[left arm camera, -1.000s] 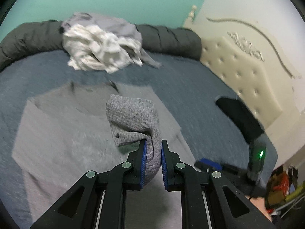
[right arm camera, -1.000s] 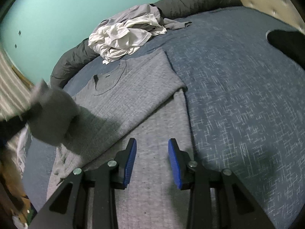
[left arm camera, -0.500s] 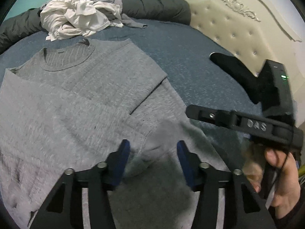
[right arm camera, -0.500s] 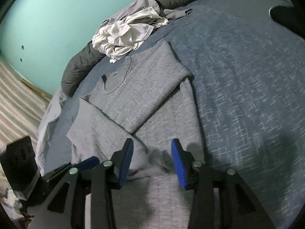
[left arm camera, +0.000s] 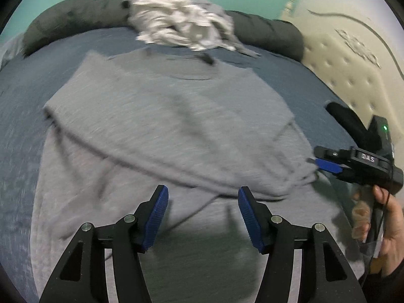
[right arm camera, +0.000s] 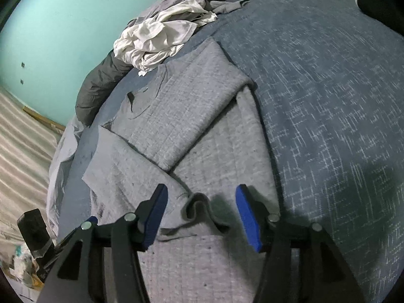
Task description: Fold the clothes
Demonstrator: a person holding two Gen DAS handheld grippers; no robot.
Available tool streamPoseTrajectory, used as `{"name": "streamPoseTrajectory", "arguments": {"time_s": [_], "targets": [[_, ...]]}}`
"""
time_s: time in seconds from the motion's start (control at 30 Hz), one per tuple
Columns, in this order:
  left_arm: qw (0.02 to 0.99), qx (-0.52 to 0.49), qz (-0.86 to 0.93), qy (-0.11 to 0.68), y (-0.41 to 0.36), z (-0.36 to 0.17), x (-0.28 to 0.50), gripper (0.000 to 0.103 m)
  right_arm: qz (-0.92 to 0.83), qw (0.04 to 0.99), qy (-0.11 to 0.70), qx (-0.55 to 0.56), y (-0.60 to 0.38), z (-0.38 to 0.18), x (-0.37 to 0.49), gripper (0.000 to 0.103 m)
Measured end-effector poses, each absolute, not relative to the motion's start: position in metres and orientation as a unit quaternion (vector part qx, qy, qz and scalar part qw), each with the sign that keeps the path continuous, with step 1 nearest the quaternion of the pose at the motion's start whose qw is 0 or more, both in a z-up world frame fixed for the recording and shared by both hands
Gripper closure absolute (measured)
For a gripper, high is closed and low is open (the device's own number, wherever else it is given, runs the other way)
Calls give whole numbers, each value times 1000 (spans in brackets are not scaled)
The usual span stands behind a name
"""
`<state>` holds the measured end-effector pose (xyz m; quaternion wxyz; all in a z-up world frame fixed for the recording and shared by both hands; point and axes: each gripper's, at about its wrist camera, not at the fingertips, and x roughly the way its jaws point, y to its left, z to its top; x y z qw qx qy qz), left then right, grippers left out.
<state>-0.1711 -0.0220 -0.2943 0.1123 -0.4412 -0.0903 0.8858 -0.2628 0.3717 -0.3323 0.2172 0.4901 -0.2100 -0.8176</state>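
Indoors, a grey sweater (right arm camera: 192, 116) lies sleeves-folded on a blue bedspread (right arm camera: 328, 88) beneath a turquoise wall (right arm camera: 63, 12); jaws of the left gripper (left arm camera: 202, 212) and right gripper (right arm camera: 200, 209) are opening, empty, above a rumpled cuff (right arm camera: 202, 209)
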Motion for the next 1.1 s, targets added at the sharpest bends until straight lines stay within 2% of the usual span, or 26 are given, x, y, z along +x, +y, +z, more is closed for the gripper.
{"name": "streamPoseTrajectory", "arguments": {"time_s": [0.13,0.2,0.23,0.3,0.4,0.77,0.9,0.97,1.03,1.07,1.1], "targets": [[96,-430,890,-118,-45,-302,-161,41,-822,213,-194,491,363,-337,-263,47],[93,-429,890,-125,-51,-305,-155,41,-824,212,-179,494,358,-339,-262,66],[92,-429,889,-127,-54,-308,-152,41,-825,211,-170,495,356,-340,-261,69],[96,-430,888,-131,-57,-309,-148,41,-829,207,-157,495,353,-340,-258,86],[99,-421,891,-135,-64,-305,-142,41,-836,203,-137,490,350,-334,-252,95],[97,-389,900,-172,-100,-282,-129,41,-825,216,-85,515,348,-319,-191,101],[94,-381,901,-185,-113,-275,-124,41,-818,208,-102,527,353,-326,-184,100],[92,-379,900,-194,-120,-275,-121,41,-821,198,-129,521,363,-324,-187,96],[91,-378,899,-200,-125,-275,-119,41,-822,181,-156,517,371,-322,-193,75],[91,-378,899,-201,-127,-274,-119,41,-819,178,-172,518,374,-323,-196,57],[91,-378,899,-201,-128,-274,-118,41,-814,175,-187,521,377,-325,-199,55]]}}
